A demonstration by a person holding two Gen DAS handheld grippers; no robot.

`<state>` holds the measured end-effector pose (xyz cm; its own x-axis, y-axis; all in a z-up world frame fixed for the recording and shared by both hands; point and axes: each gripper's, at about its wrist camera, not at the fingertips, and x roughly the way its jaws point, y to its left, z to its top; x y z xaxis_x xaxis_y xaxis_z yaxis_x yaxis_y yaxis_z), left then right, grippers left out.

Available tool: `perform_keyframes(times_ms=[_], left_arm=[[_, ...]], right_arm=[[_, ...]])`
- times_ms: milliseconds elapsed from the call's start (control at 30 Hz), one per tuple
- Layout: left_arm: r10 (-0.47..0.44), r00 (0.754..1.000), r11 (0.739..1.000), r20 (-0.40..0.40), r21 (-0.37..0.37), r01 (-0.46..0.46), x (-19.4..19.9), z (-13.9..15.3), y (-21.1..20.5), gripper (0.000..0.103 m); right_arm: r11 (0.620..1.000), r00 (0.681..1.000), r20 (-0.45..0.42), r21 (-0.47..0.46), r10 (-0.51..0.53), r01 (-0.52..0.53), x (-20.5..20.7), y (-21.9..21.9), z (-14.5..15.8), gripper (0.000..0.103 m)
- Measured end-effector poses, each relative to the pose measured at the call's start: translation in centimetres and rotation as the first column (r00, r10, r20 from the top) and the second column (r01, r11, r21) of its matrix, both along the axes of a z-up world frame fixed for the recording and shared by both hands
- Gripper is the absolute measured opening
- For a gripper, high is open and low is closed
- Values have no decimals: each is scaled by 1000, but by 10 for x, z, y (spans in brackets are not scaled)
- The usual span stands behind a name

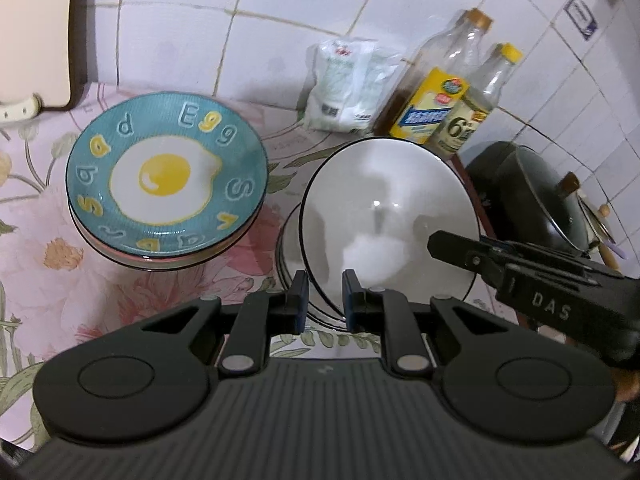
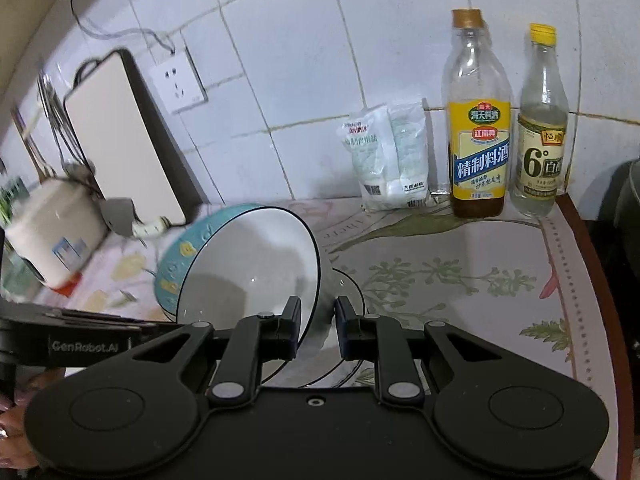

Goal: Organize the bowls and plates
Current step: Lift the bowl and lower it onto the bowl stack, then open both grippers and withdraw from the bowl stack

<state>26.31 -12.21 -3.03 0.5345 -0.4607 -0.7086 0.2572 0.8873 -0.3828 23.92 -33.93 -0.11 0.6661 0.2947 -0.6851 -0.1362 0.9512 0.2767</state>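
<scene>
A white bowl with a black rim (image 1: 384, 216) is tilted above another white bowl (image 1: 288, 264) on the floral counter. My left gripper (image 1: 325, 300) straddles its near rim, jaws slightly apart; whether the pads touch the rim cannot be told. My right gripper (image 2: 318, 328) holds the same bowl (image 2: 256, 268) by its rim from the other side, and its finger (image 1: 452, 248) shows in the left wrist view. A teal egg plate (image 1: 168, 172) lies on top of a stack of plates to the left; it also shows in the right wrist view (image 2: 176, 264).
Two bottles (image 2: 480, 140) (image 2: 540, 140) and a white bag (image 2: 388, 156) stand against the tiled wall. A dark wok (image 1: 532, 208) sits right of the counter. A rice cooker (image 2: 56, 228) and a cutting board (image 2: 120, 136) stand at the left.
</scene>
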Motion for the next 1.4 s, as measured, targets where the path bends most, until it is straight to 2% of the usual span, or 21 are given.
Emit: perform_keyframes(times_ms=[233,633,700,867,1000,1200,1400], left_arm=[[3,999,1000,-53,-5,-3,13,-15,0,16],[14,999,999,-50,43,-12,20,-20,-7,16],[10,999,1000,-53,27,-9,19,-19,-5,18],[3,1000,1000,-19,2,-3,9,-16,-2,23],[-24,1000,1000,3,-20,24,-3,-12,4,30],[-55,996,998,67,-21,57,-31,-1,11,32],[-129,982,990,137,81,119,-64,3,10,32]], right_arm=[[998,1000,-27,-62,16,-17,10,6,-12,23],[960,997,27,-270,79,-68,12,29,-20,23],[952,997,33,-299,76,-63,12,31,-23,23],[964,995,67,-259,80,-60,4,24,-21,26],[961,987,106,-263,117,-86,-15,22,-9,27],[965,973,172,-239,154,-110,-52,18,16,39],[968,958,215,-204,188,-144,-86,19,28,49]])
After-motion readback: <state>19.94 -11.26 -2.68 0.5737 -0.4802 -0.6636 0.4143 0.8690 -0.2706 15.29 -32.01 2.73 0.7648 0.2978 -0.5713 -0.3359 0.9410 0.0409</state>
